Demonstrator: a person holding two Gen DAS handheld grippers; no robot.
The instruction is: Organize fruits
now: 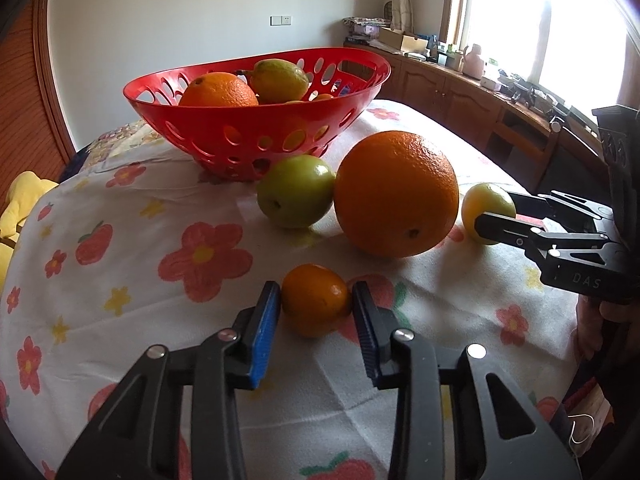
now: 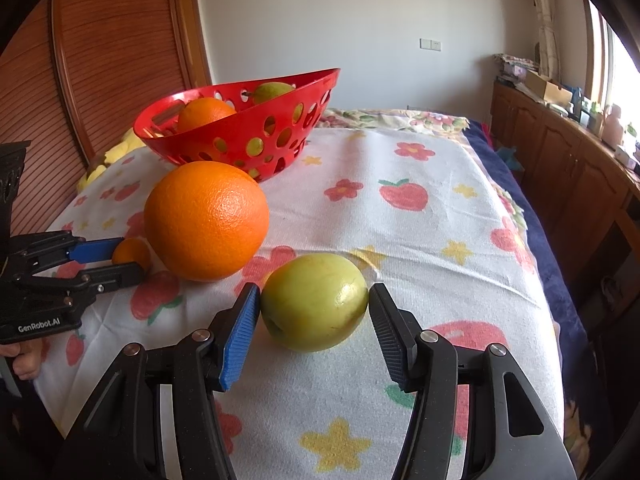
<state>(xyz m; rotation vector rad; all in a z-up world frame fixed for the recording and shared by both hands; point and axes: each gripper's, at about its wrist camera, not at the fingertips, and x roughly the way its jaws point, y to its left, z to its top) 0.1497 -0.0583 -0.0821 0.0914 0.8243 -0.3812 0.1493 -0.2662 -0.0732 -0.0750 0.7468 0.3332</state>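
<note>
Pinching a small orange fruit [image 1: 316,300] between blue pads, left tool [image 1: 316,304] sits low over the flowered cloth [image 1: 160,216], both pads touching the peel. Behind it, a red basket [image 1: 240,144] holds an orange and a yellow-green fruit. Just beside the basket lies a green fruit [image 1: 294,191], touching a large orange [image 1: 396,194]. Right tool [image 2: 314,308] straddles a yellow-green fruit [image 2: 314,300]: left pad touching, right pad just clear, no firm grip shown.

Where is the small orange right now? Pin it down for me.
In the left wrist view the small orange sits low and central on the flowered cloth, pinched between the left gripper pads, just in front of the big orange.
</note>
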